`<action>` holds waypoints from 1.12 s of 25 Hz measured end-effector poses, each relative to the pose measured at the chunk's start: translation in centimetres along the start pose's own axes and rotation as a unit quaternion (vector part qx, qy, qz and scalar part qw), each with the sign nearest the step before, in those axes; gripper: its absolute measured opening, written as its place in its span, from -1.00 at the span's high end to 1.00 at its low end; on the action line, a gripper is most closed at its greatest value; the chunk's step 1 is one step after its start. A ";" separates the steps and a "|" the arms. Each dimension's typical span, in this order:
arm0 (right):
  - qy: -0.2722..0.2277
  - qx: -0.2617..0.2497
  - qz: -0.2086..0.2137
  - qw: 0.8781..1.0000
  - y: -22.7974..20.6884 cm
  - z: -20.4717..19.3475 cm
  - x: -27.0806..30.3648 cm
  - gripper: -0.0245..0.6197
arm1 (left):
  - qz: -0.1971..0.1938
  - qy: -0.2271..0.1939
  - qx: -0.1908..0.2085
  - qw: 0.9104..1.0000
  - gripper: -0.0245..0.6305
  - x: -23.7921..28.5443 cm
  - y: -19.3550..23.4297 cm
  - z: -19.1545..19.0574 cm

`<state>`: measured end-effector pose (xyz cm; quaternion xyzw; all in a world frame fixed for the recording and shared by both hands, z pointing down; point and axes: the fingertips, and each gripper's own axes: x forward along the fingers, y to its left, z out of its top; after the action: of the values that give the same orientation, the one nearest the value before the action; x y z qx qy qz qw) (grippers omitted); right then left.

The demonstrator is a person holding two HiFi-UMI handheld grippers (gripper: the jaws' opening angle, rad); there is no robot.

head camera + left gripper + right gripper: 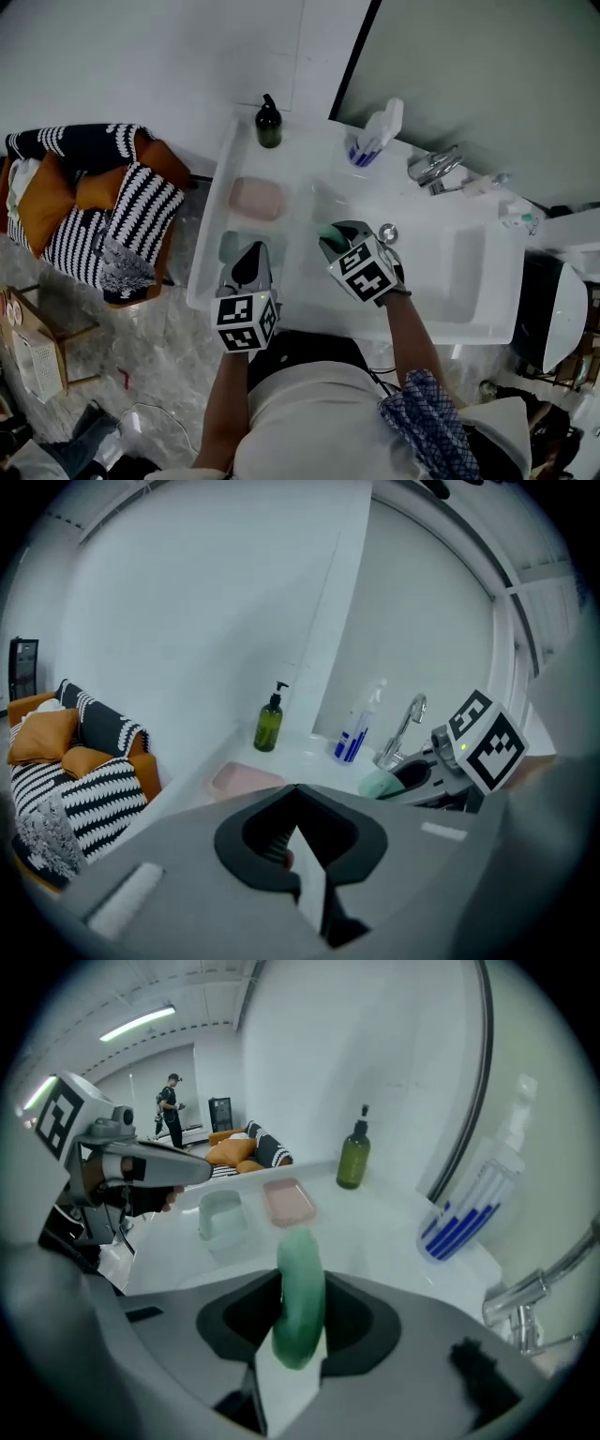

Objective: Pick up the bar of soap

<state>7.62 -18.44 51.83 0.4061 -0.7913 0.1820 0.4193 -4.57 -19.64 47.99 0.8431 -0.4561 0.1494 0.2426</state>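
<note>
The bar of soap [300, 1283] is pale green and oval. It stands on edge between the jaws of my right gripper [298, 1335], which is shut on it. In the head view this right gripper [330, 240] hangs over the left part of the white sink basin [469, 272], with the soap [327, 232] at its tip. My left gripper [249, 259] hovers over a pale green dish [231, 246] on the counter. Its jaws [298, 794] are shut with nothing between them. From the left gripper view the soap [379, 784] shows in the other gripper.
A pink soap dish [256, 199] lies on the counter behind the green one. A dark pump bottle [268, 122] stands at the back left corner, and a spray bottle [375, 134] stands next to the faucet [434, 167]. A striped chair [103, 211] with orange cushions is on the left.
</note>
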 end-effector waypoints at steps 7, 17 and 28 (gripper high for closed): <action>0.012 0.038 -0.030 0.999 -2.4 -3.5 -1.6 0.51 | -0.041 0.015 0.018 0.999 0.91 2.2 -3.1 -0.1; 0.009 0.108 -0.034 0.993 -3.5 -6.0 -2.2 0.51 | -0.073 0.034 0.035 0.996 0.91 4.0 -5.7 -0.7; 0.015 0.122 -0.024 0.992 -3.8 -7.2 -1.3 0.52 | -0.068 0.039 0.038 0.996 0.91 4.8 -5.8 -0.9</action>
<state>14.79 -15.54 54.76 0.4706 -0.7467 0.2730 0.3827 2.93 -19.83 49.41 0.8743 -0.3823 0.1826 0.2370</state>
